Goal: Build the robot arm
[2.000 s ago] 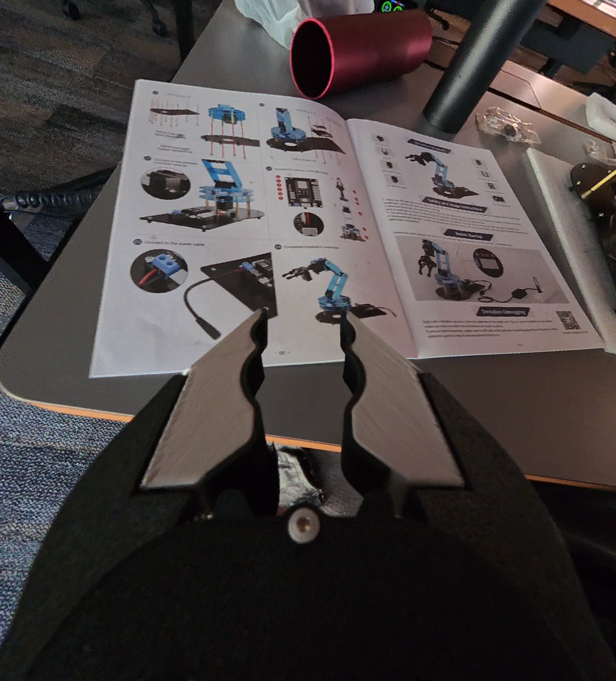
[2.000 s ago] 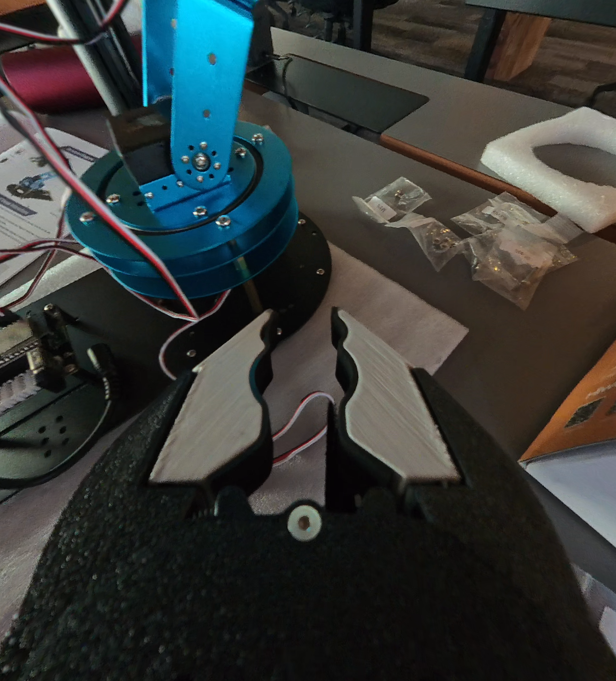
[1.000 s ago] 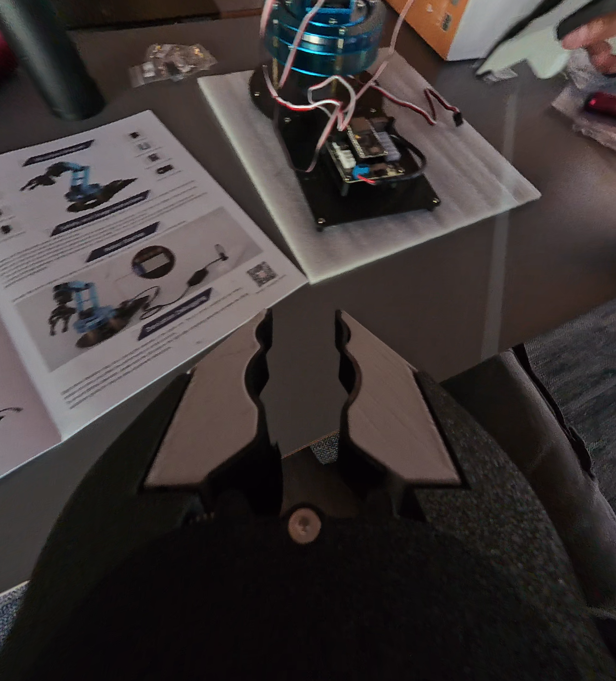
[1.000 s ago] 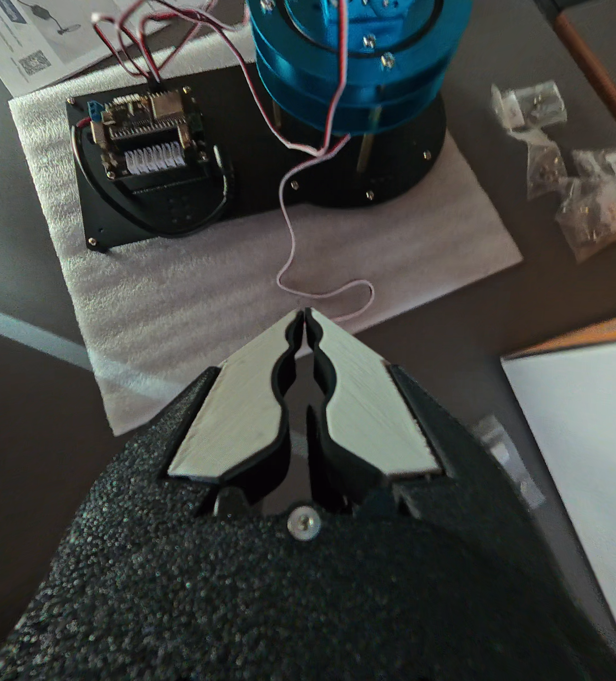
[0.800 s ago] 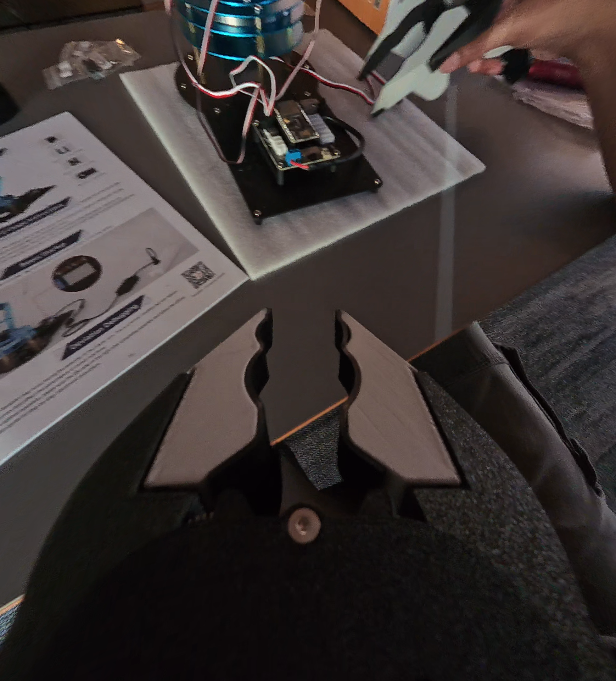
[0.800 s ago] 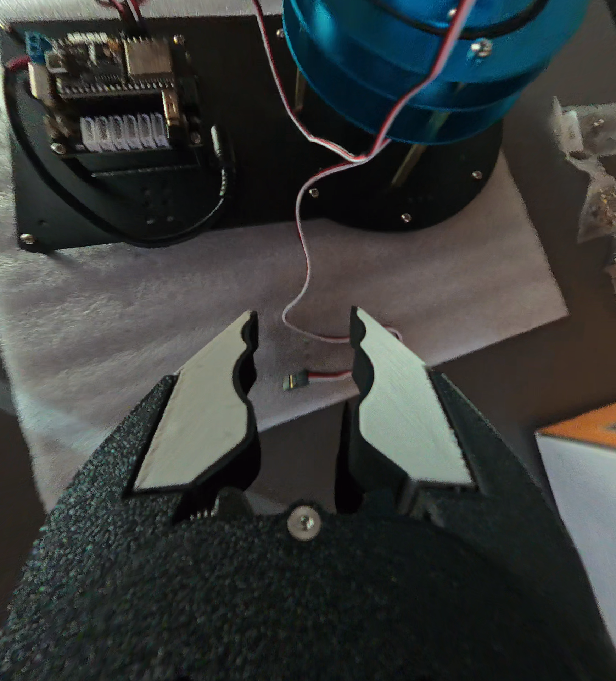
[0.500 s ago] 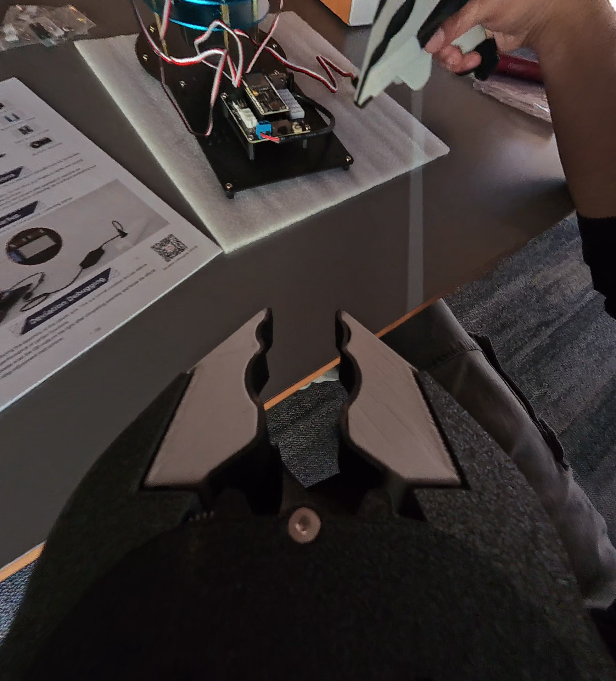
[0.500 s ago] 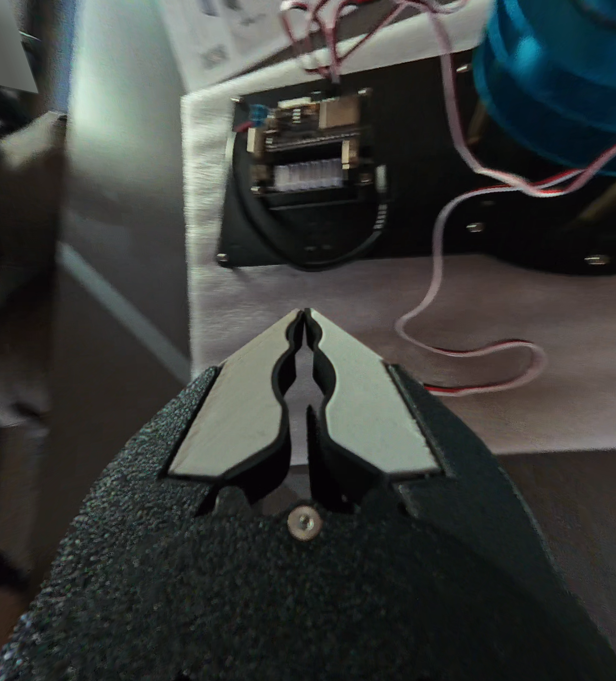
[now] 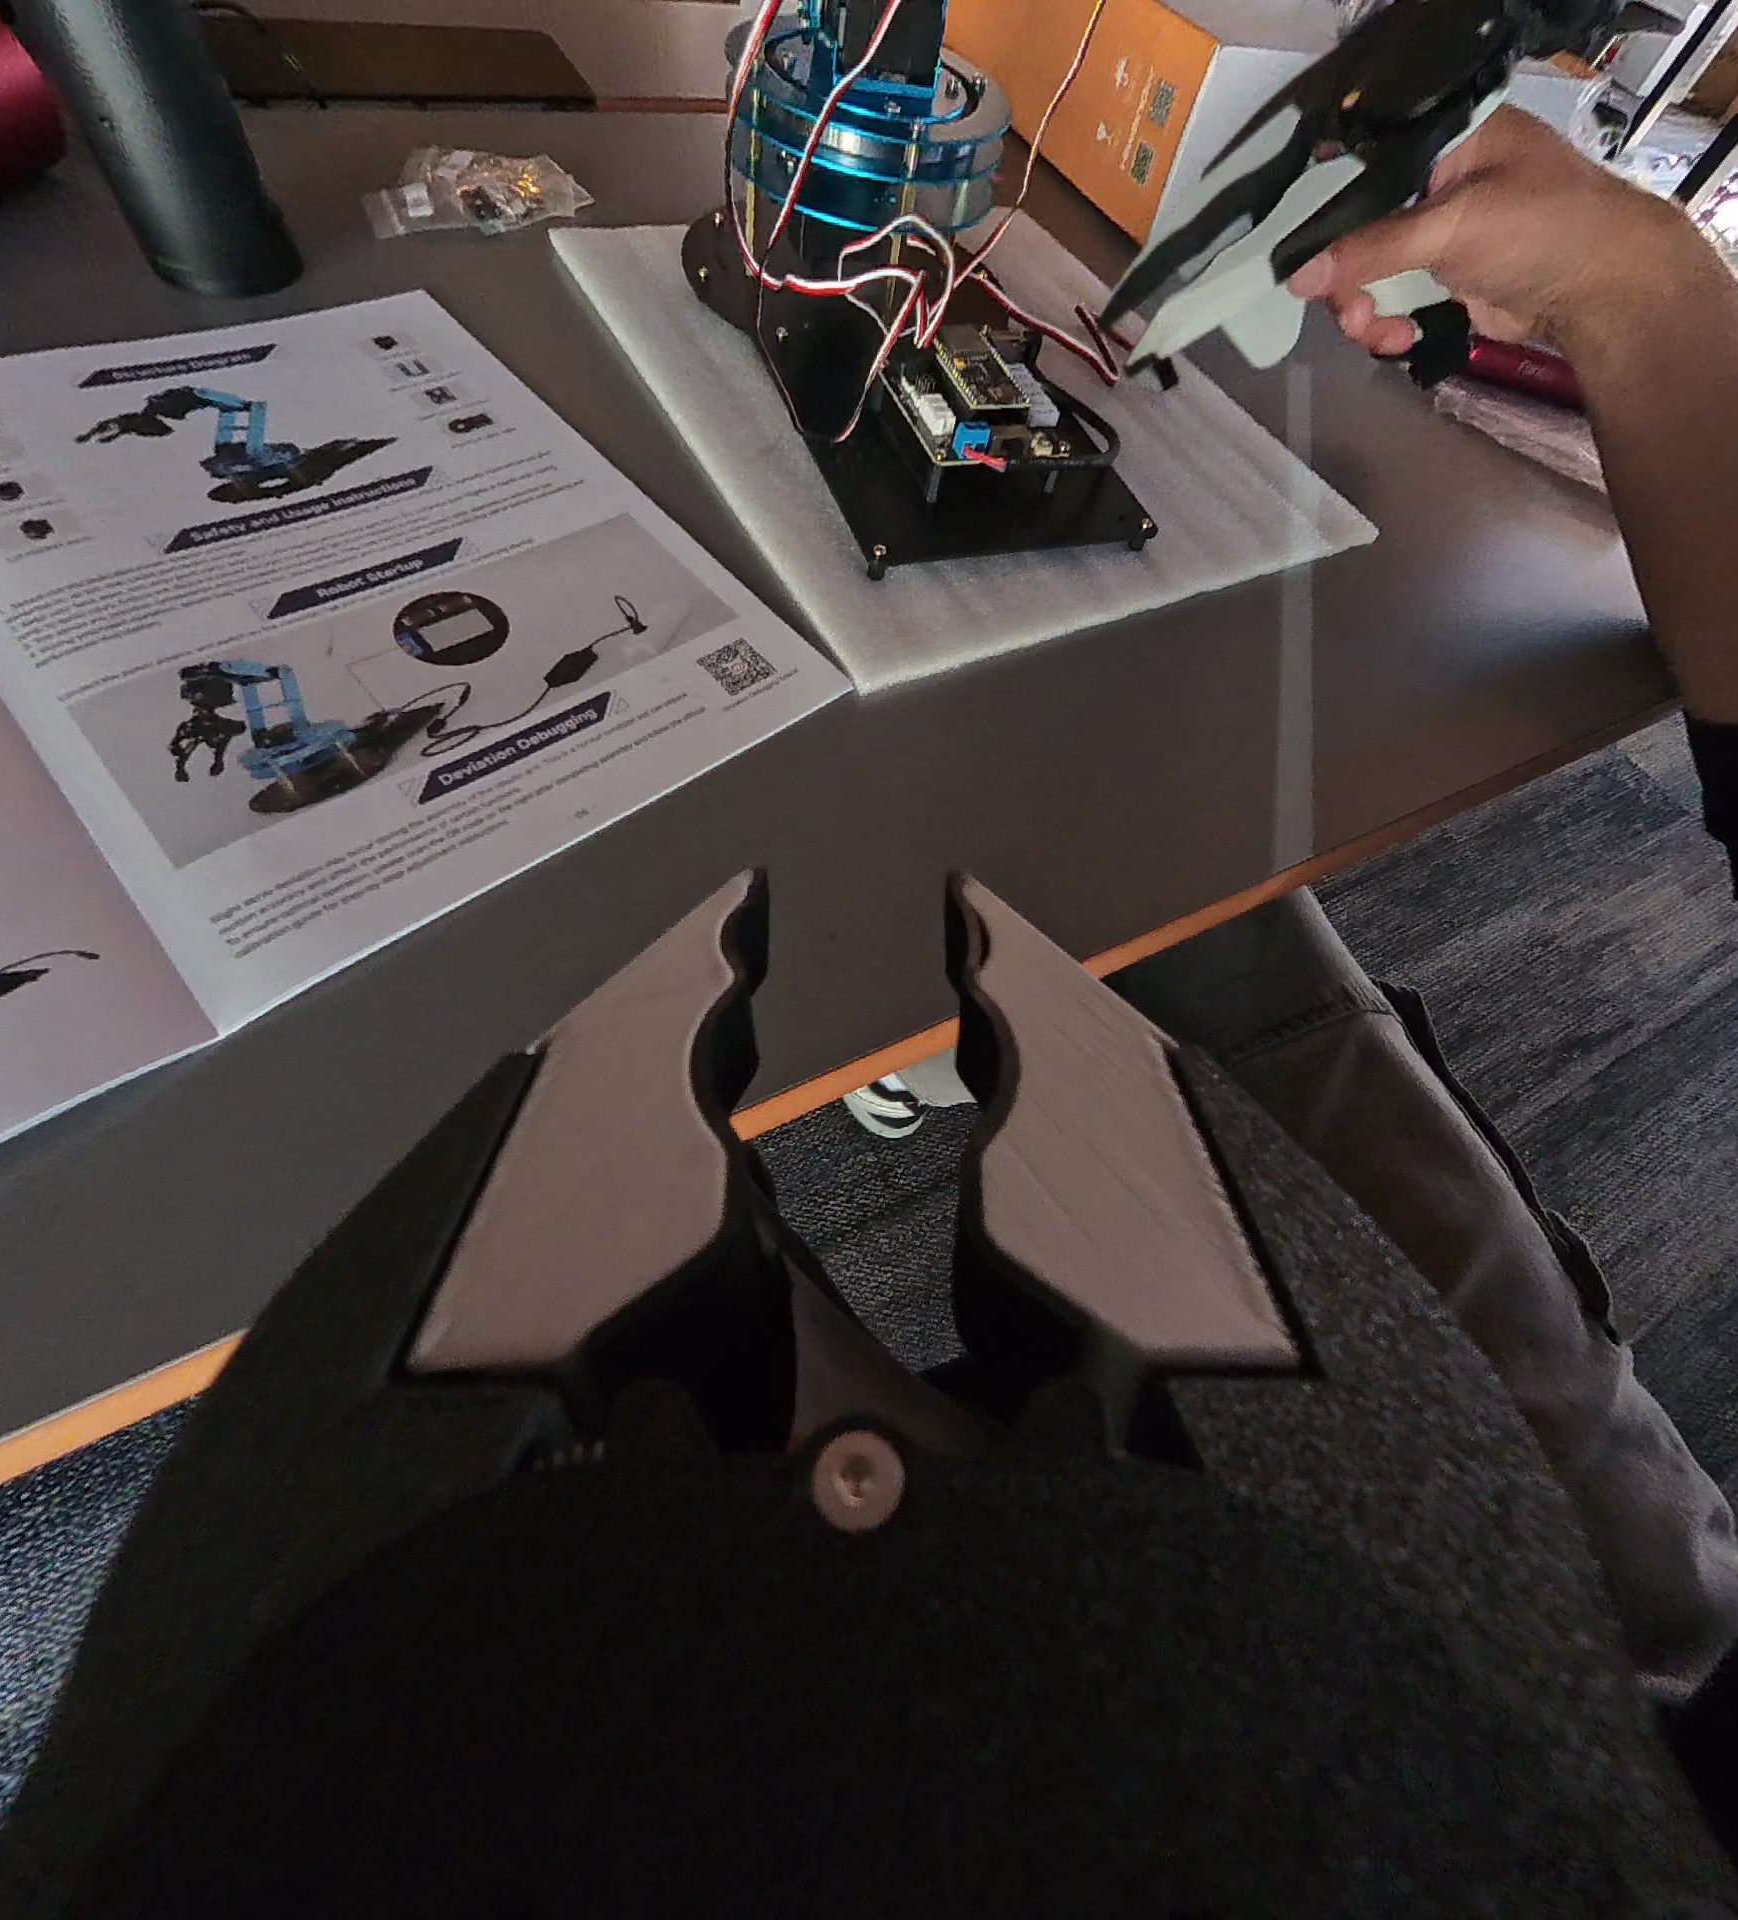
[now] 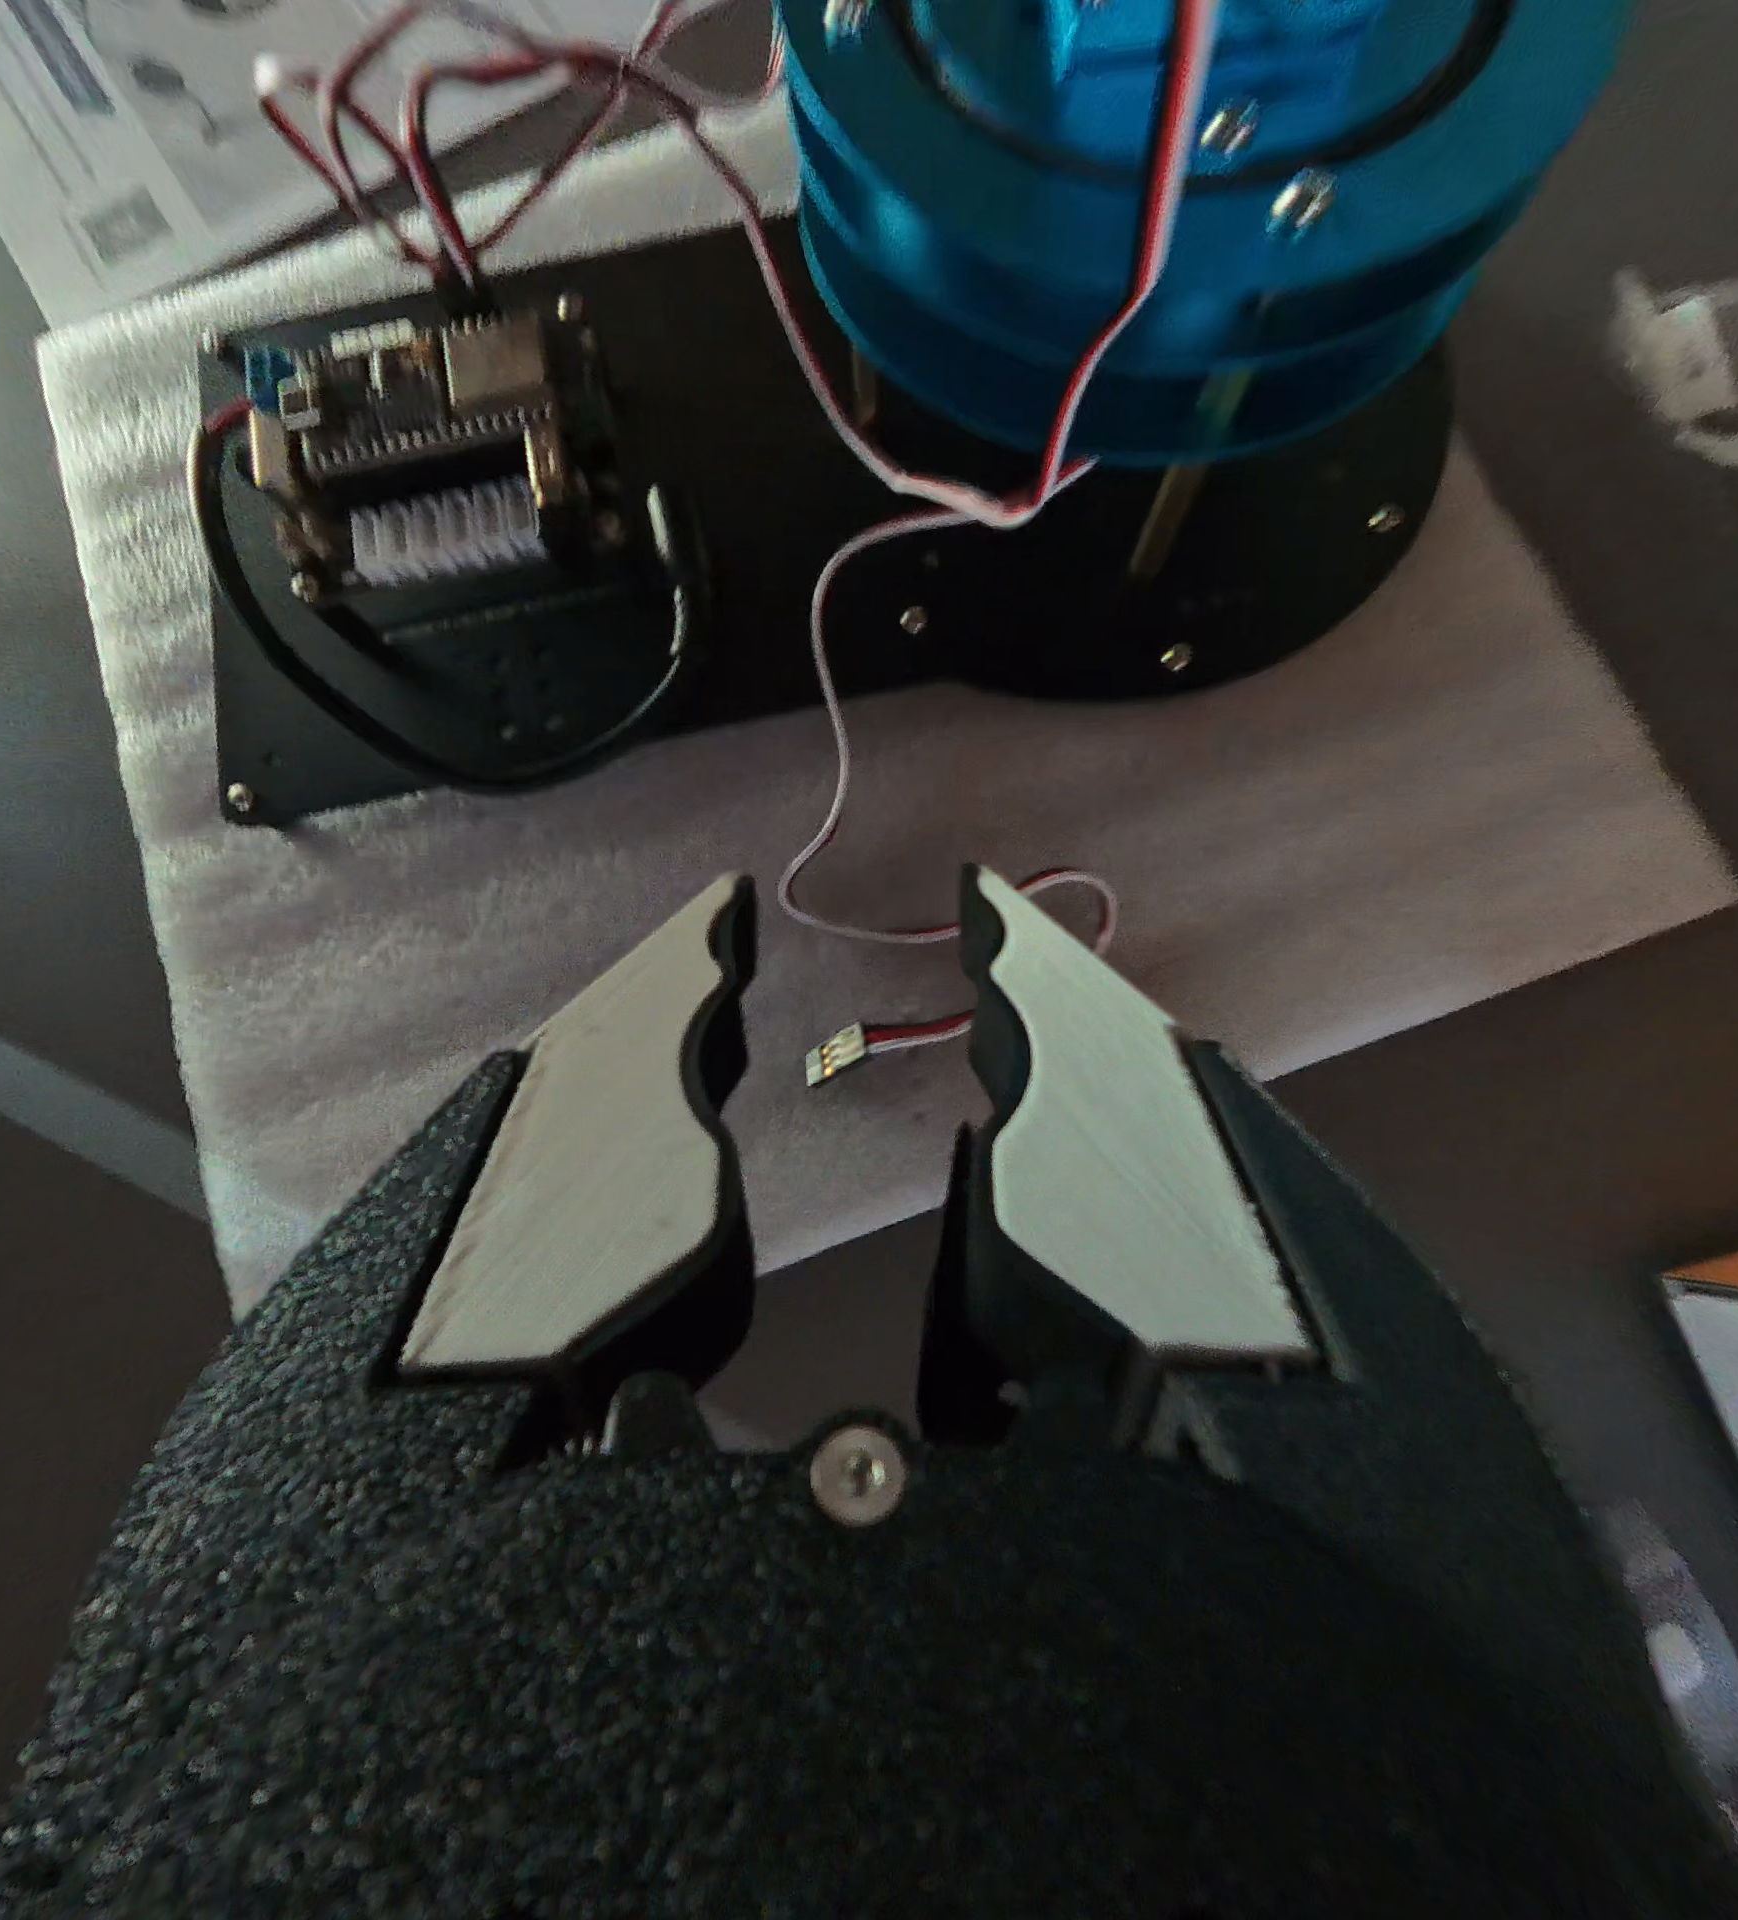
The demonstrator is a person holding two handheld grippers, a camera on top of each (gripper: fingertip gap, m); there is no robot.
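Jaws apart — empty — above connector (image 10: 834, 1064)

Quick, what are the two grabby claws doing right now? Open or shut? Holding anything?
Left gripper: jaws open, holding nothing, above the table edge.
Right gripper: jaws open, holding nothing, above the loose wire plug.
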